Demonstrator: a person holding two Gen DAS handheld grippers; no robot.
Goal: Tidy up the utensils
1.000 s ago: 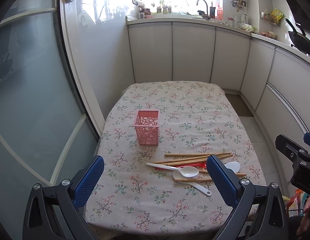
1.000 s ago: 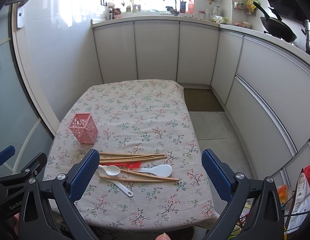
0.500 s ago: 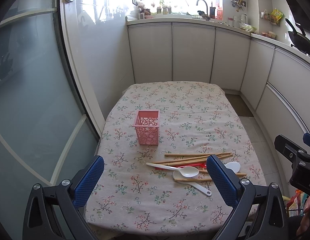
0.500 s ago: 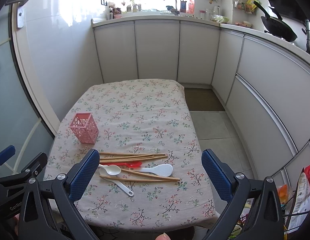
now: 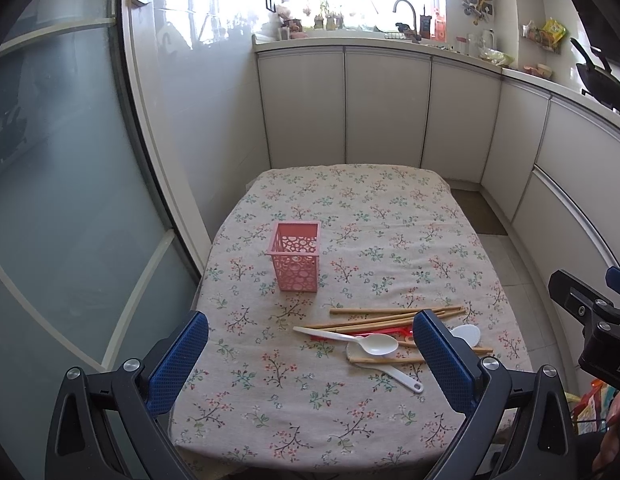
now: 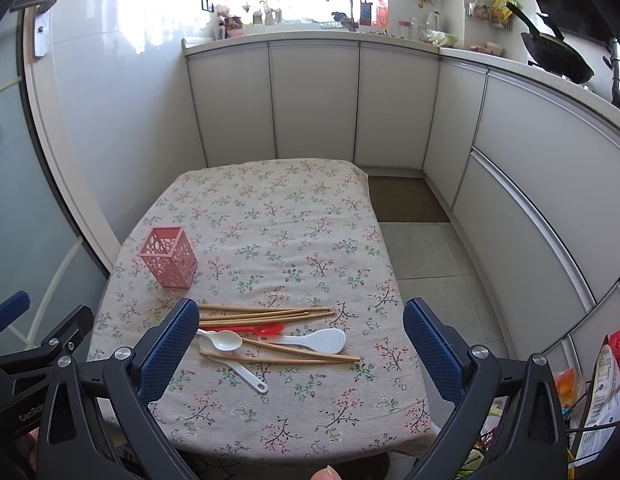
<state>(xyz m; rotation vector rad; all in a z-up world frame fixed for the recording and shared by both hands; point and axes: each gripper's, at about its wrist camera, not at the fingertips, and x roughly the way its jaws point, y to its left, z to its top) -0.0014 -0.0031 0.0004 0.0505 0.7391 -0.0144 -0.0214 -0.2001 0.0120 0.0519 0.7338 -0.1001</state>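
- Left tool: released, blue pads wide apart, nothing between them; held above the near edge of the bench.
- Right tool: also released, pads wide apart, nothing gripped; above the near edge too, to the right of the left tool.
- Bench has a floral cloth draped over all edges.
- Pink basket stands upright near the left edge, approx. mid-depth; inside looks empty, open top faces up.
- Utensil pile sits toward the near right part of the bench, well apart from the basket.
- Chopsticks: several wooden ones lying roughly parallel to the near edge at the far side of the pile; two more lie closer, crossing under the spoons.
- Red spoon lies just nearer than the far chopsticks, partly covered.
- White spoon w/ bowl up lies across the pile; white rice paddle sits at the right end; another white spoon has its handle pointing to the near edge.
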